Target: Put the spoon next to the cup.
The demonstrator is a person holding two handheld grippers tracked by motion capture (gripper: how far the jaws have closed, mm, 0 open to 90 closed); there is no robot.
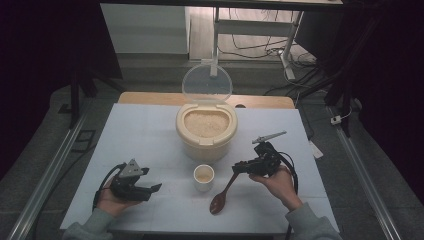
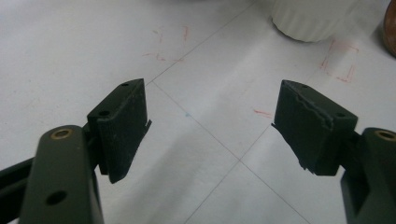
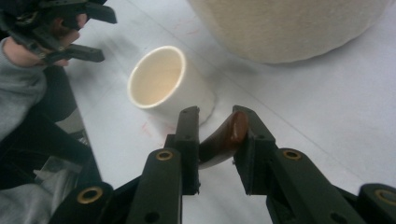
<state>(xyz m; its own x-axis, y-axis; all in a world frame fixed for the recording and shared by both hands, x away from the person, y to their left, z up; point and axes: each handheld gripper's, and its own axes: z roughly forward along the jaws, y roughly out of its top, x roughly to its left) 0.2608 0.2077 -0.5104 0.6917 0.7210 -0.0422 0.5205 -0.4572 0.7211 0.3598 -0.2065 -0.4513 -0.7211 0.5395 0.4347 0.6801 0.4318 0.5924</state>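
Note:
A brown wooden spoon (image 1: pixel 222 192) lies on the white table, bowl toward the front edge and handle slanting up to my right gripper (image 1: pixel 235 169). In the right gripper view the handle end (image 3: pixel 224 137) crosses the gap of the right gripper (image 3: pixel 217 114); its jaws stand slightly apart around it, not pressing. A small white cup (image 1: pixel 204 175) holding some rice stands just left of the spoon, and shows as the cup (image 3: pixel 156 77) beyond the jaws. My left gripper (image 1: pixel 151 179) rests low at the front left, open and empty, and shows as the gripper (image 2: pixel 212 86) over bare table.
A cream rice container (image 1: pixel 206 127) full of rice stands behind the cup, its clear lid (image 1: pixel 206 84) flipped up. The container's wall (image 3: pixel 289 28) looms close in the right gripper view. The cup's base (image 2: pixel 310 18) and the spoon bowl (image 2: pixel 390 28) edge the left gripper view.

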